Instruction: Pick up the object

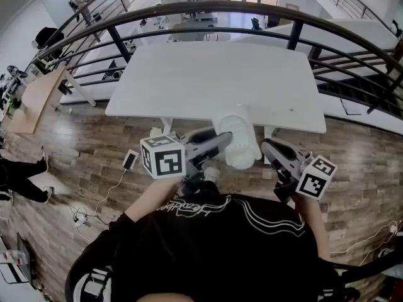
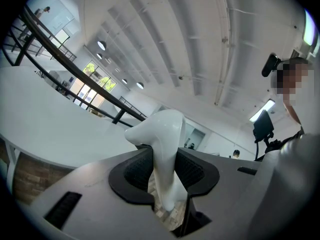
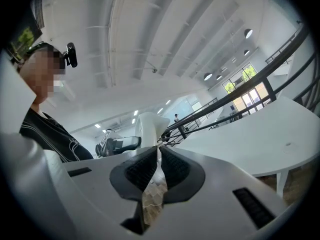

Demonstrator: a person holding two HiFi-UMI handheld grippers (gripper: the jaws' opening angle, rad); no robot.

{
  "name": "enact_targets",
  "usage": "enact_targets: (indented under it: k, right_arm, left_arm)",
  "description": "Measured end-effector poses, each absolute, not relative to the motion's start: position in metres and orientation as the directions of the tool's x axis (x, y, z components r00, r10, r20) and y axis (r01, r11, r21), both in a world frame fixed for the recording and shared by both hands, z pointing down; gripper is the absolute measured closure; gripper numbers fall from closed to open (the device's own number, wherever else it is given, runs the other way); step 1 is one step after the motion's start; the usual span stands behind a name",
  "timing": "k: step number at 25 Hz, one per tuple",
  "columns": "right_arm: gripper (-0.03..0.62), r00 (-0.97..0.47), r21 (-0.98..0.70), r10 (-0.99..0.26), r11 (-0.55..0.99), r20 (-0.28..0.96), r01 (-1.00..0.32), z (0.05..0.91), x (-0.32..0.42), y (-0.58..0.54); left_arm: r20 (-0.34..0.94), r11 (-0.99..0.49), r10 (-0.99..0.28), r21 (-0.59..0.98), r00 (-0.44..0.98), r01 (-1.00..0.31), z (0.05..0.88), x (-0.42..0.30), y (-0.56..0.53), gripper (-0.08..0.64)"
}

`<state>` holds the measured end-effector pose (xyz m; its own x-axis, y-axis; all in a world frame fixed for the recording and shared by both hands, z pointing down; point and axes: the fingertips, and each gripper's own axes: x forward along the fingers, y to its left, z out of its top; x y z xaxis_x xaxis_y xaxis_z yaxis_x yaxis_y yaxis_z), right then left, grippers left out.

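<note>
A glossy white jug-like object (image 1: pixel 236 140) hangs in the air just off the front edge of the white table (image 1: pixel 189 87). My left gripper (image 1: pixel 225 141) is shut on it from the left. In the left gripper view both dark pads press on a thin white part of the object (image 2: pixel 162 134), which rises above the left gripper (image 2: pixel 165 173). My right gripper (image 1: pixel 267 147) is held just right of the object, apart from it. Its jaws stand shut with nothing between them (image 3: pixel 159 165). Beyond the pads, the right gripper view shows the object (image 3: pixel 148 126).
A dark curved railing (image 1: pixel 208 8) runs behind the table, with a drop to a lower floor beyond. A phone on a cable (image 1: pixel 130 160) lies on the wooden floor at the left. The person's dark-shirted torso (image 1: pixel 214 244) fills the bottom of the head view.
</note>
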<state>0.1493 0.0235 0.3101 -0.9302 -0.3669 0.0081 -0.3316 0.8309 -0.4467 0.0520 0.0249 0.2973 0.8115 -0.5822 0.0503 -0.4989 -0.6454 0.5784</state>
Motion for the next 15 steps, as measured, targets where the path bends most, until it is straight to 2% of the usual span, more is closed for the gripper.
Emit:
enact_targets:
  k: [15]
  right_arm:
    - [0.562,-0.933,-0.434,-0.361,0.84,-0.001,-0.325,0.301,0.15,0.027]
  left_arm:
    - [0.061,-0.634,-0.592,0.58,0.804,-0.511,0.287,0.052,0.03,0.428]
